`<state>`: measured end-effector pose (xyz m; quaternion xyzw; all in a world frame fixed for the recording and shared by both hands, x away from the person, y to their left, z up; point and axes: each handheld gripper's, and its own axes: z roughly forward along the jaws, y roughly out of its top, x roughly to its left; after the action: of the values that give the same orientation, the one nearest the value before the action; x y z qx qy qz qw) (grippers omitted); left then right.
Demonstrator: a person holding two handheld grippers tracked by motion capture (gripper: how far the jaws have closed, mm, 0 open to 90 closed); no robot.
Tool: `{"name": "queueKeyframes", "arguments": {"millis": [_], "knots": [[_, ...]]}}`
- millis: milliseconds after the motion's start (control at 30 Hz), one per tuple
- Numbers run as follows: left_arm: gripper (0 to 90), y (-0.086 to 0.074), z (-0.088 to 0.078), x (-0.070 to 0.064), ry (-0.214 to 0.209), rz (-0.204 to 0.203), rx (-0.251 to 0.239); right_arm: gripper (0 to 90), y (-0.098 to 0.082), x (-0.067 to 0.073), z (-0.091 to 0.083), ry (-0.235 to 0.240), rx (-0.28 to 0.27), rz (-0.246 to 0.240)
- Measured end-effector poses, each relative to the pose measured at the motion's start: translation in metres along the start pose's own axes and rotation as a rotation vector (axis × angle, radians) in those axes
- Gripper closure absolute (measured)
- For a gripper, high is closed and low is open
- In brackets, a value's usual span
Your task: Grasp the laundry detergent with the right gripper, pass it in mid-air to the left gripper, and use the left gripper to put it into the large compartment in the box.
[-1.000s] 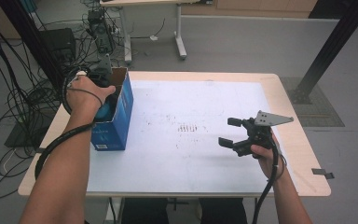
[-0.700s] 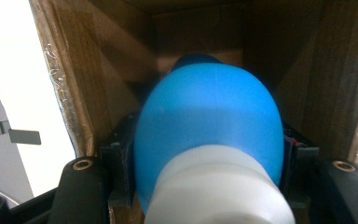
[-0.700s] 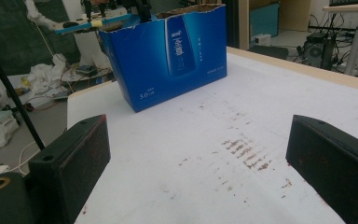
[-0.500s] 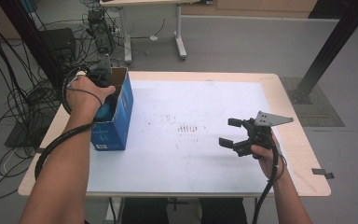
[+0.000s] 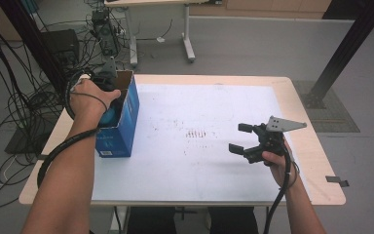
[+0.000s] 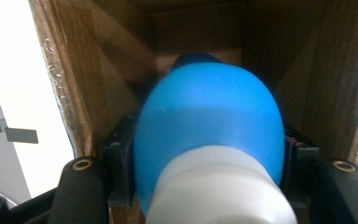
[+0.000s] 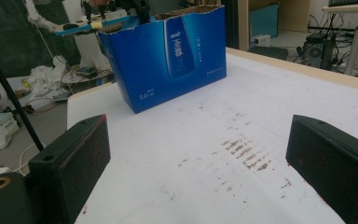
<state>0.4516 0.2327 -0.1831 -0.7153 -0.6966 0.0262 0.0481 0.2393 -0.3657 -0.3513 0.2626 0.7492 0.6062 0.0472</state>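
**Blue bottle gripped inside the box, right gripper idle over the worktop**

The left gripper [image 6: 205, 186] reached down into the open top of the blue cardboard box [image 5: 121, 129], which stood at the far left of the worktop [image 5: 199, 170]. Its fingers [image 6: 116, 172] were clenched on a blue bottle [image 6: 209, 116] with a white cap [image 6: 219, 186], one finger pressed against each flank of the rounded blue body, just beyond the cap. The bottle sat between them inside the box, with brown cardboard walls close on both sides.

The left gripper view gave the grip itself: the pads touching the bottle, the cap nearest the camera, the dark inside of the box beyond. The high view showed none of that contact (the person's left hand [image 5: 90, 97] covered the gripper there), but a patch of the bottle's blue [image 5: 111, 116] peeked out below the hand at the box's opening, and it placed the box near the worktop's left edge.

The right gripper [image 5: 246, 138] was held above the near right part of the worktop, well apart from the box. Its fingers [image 7: 72, 149] stood released with nothing between them. The right gripper view looked across the stained white surface to the box's printed blue side [image 7: 177, 56], with its torn upper rim.
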Motion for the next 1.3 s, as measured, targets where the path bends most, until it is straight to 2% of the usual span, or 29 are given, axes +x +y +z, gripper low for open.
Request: {"name": "queueKeyframes", "arguments": {"millis": [1133,1300], "knots": [[37.5,-0.0001,-0.0001,-0.0035,0.006,-0.001,0.002,5.9,-0.0015,-0.0029,-0.0004,0.005,-0.009,0.008],[37.5,-0.0007,-0.0001,-0.0031,0.005,-0.003,0.001,5.0,-0.0015,-0.0021,0.0000,-0.002,0.003,0.009]]}}
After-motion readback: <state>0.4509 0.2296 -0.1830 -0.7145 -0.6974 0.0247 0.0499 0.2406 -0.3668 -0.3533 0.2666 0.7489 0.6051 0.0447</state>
